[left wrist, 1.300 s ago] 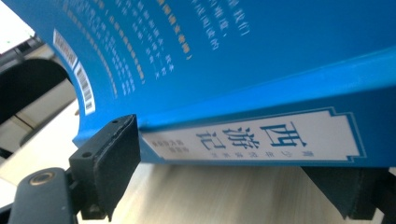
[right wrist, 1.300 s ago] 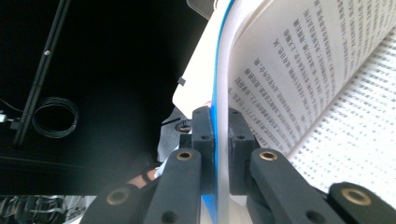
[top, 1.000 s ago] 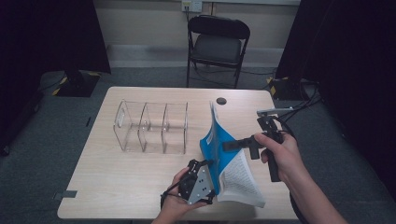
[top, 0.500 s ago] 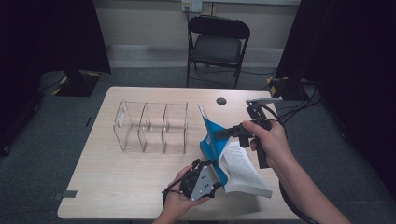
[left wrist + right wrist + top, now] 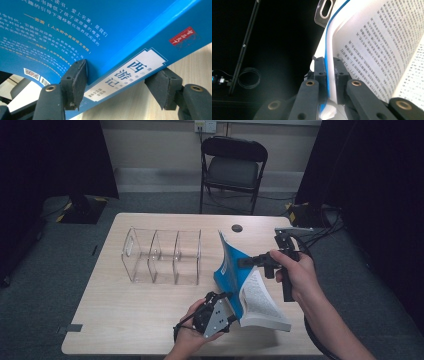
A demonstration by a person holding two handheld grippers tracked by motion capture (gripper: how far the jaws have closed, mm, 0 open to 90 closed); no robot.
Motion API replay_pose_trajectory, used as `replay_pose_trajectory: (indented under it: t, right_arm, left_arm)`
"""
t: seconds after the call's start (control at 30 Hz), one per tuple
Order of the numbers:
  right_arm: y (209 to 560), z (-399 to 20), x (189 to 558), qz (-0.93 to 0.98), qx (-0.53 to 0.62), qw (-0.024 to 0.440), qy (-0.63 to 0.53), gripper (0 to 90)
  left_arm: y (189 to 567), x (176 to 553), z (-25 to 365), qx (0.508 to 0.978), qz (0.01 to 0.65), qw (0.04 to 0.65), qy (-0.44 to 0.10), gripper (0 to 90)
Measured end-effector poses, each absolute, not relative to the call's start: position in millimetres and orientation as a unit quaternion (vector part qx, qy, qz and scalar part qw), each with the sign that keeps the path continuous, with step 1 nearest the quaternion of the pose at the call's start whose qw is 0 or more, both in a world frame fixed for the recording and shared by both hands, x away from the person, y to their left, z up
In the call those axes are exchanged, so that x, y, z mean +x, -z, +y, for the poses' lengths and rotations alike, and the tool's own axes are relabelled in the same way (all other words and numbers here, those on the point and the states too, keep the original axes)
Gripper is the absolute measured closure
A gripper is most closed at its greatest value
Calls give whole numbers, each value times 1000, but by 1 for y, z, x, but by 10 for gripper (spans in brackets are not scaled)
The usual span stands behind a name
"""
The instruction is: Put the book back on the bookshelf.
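A blue paperback book (image 5: pixel 229 270) stands open on its lower edge at the table's right half, with its white pages (image 5: pixel 260 300) fanned toward the right. My right gripper (image 5: pixel 243 262) is shut on the top edge of the blue cover and a few pages (image 5: pixel 374 50), which sit pinched between its pads (image 5: pixel 329 75). My left gripper (image 5: pixel 228 305) reaches in from the front edge. Its jaws have just been closing, and they now clamp the book's spine (image 5: pixel 125 75) with both pads (image 5: pixel 120 85) pressing on it.
A clear acrylic organizer (image 5: pixel 162 255) with three compartments stands left of the book; its handle slot (image 5: pixel 325 10) shows beyond the cover. The wooden table (image 5: pixel 125 315) has a dark round grommet (image 5: pixel 237 228) at the back. A black folding chair (image 5: pixel 232 170) stands behind.
My right hand has shifted slightly left and up with the cover, and the book now stands steeper. The left hand has stayed at the book's lower corner.
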State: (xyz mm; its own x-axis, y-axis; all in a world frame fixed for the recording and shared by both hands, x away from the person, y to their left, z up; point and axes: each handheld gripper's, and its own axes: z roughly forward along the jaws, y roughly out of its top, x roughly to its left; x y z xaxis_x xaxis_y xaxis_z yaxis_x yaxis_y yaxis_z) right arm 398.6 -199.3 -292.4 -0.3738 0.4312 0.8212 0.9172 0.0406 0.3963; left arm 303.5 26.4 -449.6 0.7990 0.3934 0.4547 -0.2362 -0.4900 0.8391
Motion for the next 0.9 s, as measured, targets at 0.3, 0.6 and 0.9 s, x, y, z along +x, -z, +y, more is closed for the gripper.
replay_pose_trajectory:
  t: [0.3,0.6,0.9]
  right_arm:
    - [300,-210,395,-663,-500,261,492,849]
    - [306,-206,389,-653,-490,292,498,849]
    - [304,-198,388,-641,-493,303,503,846]
  left_arm:
    - [458,303,15,797,44,498,-339,74]
    - [473,305,9,777,41,495,-386,0]
    - [461,301,17,783,45,484,-388,353]
